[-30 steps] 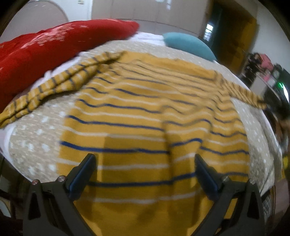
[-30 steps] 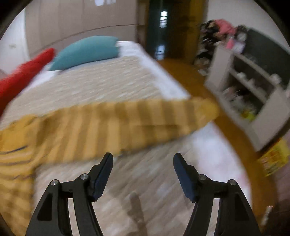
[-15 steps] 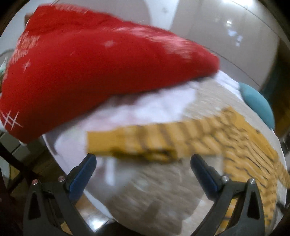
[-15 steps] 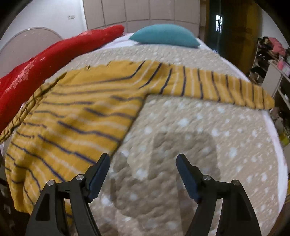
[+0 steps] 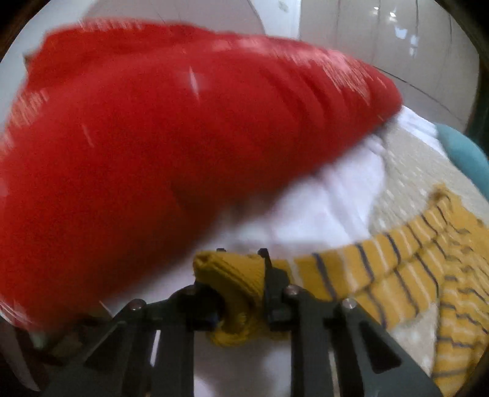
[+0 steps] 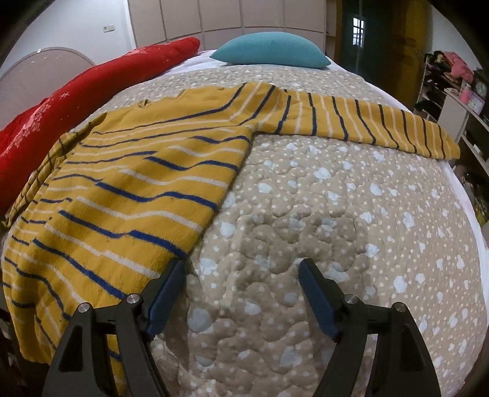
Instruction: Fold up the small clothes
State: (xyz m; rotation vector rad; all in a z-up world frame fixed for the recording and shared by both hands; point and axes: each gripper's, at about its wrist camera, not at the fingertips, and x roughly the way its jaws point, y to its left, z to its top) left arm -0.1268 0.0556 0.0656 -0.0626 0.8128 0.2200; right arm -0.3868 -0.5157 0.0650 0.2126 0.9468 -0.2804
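A bed is filling both views, covered by a beige quilt (image 6: 336, 213) dotted with pale spots and lying over a white sheet (image 5: 321, 207), with panelled wardrobe doors (image 6: 214, 15) standing behind the head end.

The left gripper (image 5: 241, 274) is pinching the plain mustard cuff (image 5: 232, 274) of the sweater's sleeve, its 2 fingers pressed together on the bunched knit. From the cuff, the striped sleeve (image 5: 382, 262) is running off to the right across the white sheet and onto the quilt. Just beyond the cuff, a red blanket (image 5: 183, 137) is lying heaped and blurred, taking up most of that view, and a corner of a teal pillow (image 5: 464, 152) is showing at the right edge.

The right gripper (image 6: 241, 293) is hovering over the quilt with its blue-padded fingers (image 6: 165, 293) spread apart and nothing between them. Its left finger is sitting just beside the sweater's side edge near the hem. The mustard sweater (image 6: 137, 189) with blue and white stripes is lying flat on the quilt, its body to the left of the gripper and its other sleeve (image 6: 366, 125) stretching out towards the bed's right edge. Past the sweater's neckline the teal pillow (image 6: 269, 50) is resting at the head of the bed, the red blanket (image 6: 76, 97) is lying along the sweater's left side, and cluttered white shelves (image 6: 458, 100) are standing to the right of the bed.
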